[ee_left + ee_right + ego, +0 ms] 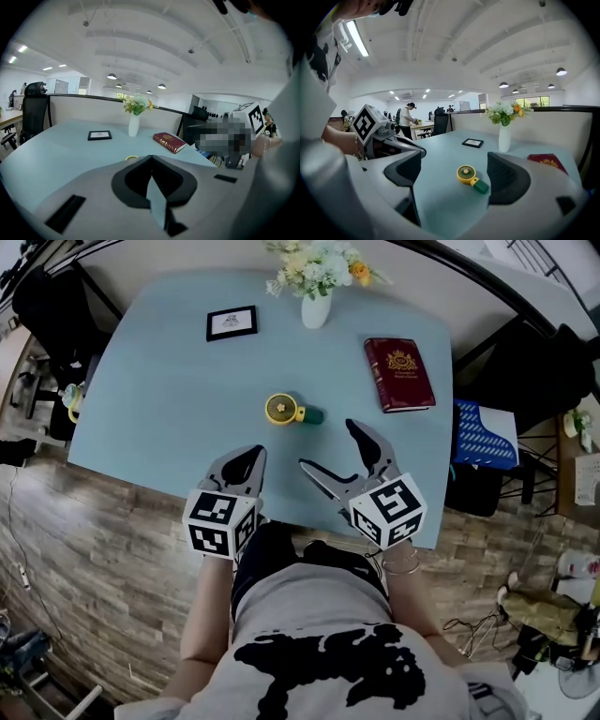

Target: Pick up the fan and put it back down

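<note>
right hand-held gripper (328, 446) released, left hand-held gripper (251, 457) clenched empty | mini fan (281, 410) ahead (light, rigid, we judge) | we'd pinch its handle (312, 415)

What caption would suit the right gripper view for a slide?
Open right gripper facing a small yellow and green fan lying on the pale blue table.

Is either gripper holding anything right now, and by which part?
Nothing is held. The left gripper is shut and empty; the right gripper is open, with the fan lying untouched on the table.
</note>
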A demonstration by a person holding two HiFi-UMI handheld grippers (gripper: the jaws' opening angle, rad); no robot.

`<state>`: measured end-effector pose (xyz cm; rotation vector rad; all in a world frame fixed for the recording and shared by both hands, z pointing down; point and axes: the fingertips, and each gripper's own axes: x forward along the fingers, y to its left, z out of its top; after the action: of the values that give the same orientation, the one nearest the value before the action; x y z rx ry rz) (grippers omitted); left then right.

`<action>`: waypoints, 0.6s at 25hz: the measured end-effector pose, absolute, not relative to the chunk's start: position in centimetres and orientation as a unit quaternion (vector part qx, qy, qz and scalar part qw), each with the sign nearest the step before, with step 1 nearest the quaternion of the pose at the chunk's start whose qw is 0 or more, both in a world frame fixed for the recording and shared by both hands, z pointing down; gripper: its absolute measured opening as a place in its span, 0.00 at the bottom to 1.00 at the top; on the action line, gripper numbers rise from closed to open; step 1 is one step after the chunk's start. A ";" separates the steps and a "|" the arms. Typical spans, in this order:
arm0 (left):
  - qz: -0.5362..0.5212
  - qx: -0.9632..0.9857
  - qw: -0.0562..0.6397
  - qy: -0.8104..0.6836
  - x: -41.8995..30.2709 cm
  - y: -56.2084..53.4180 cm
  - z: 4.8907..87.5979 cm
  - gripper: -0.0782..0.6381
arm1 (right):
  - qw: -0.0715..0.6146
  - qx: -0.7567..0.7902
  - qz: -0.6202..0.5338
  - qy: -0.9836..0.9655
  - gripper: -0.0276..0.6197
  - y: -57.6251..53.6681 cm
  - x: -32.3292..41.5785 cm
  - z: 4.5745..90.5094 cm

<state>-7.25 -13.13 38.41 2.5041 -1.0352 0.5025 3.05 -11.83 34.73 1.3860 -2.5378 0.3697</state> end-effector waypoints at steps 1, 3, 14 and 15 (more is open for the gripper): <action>0.181 0.893 0.195 -0.364 -7.4 -13.7 38.8 0.12 | 0.115 0.476 0.128 -0.862 0.71 -12.5 2.9 34.9; 0.184 0.895 0.202 -0.352 -7.7 -14.7 39.5 0.12 | 0.120 0.484 0.133 -0.857 0.71 -13.6 2.6 35.4; 0.197 0.912 0.208 -0.294 -8.6 -18.2 41.3 0.12 | 0.140 0.524 0.162 -0.825 0.70 -17.4 2.4 37.4; 0.199 0.913 0.207 -0.289 -8.6 -18.3 41.4 0.12 | 0.140 0.528 0.165 -0.821 0.70 -17.5 2.4 37.6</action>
<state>-8.59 -18.35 41.44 2.5425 -0.8037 0.5550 2.35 -17.50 37.57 1.5260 -2.3725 0.4755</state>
